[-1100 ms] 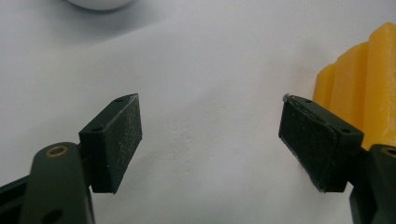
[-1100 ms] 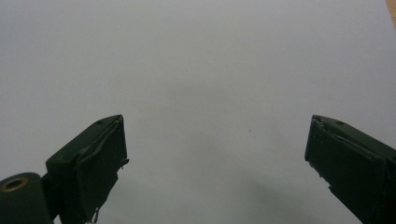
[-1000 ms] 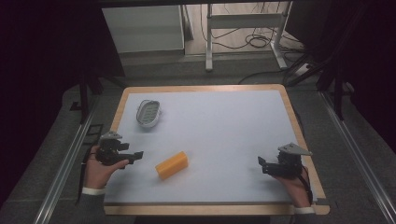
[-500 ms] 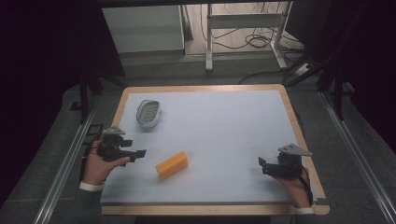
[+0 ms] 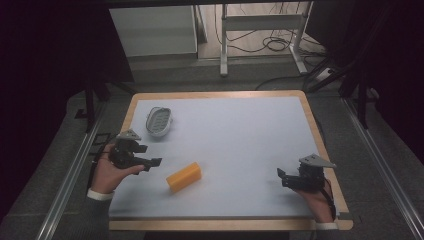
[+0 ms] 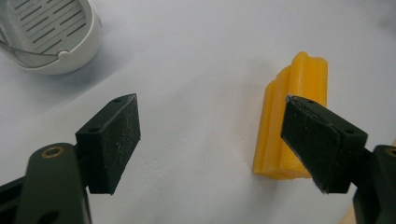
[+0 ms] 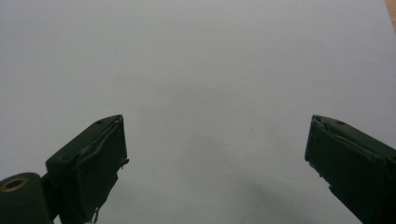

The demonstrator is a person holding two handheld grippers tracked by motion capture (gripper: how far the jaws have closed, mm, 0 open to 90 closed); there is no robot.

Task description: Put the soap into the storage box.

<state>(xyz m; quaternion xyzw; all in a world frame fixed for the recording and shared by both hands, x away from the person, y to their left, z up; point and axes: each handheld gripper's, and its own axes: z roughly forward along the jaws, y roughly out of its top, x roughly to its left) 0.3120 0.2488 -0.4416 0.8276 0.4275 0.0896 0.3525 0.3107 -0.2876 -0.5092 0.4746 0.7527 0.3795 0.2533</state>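
Note:
A yellow ridged block point(image 5: 184, 176) lies on the pale table mat point(image 5: 240, 140), left of centre near the front. My left gripper point(image 5: 150, 156) hovers just left of it, open and empty; in the left gripper view the block point(image 6: 292, 126) lies ahead, partly behind the right-hand jaw. A white slotted dish point(image 5: 158, 121) rests at the back left of the mat, and the left gripper view catches the dish point(image 6: 49, 35) in its upper left corner. My right gripper point(image 5: 281, 178) stands open over bare mat at the front right, nothing between its jaws point(image 7: 215, 163).
A wooden rim point(image 5: 320, 145) frames the mat. Metal rails point(image 5: 70, 180) run along both sides of the table. Behind the table stand a white cabinet point(image 5: 152, 30) and a frame leg point(image 5: 225, 45) with cables on the floor.
My left gripper has lifted and shifted a little toward the back and toward the yellow block. The right gripper, the block and the dish have stayed put.

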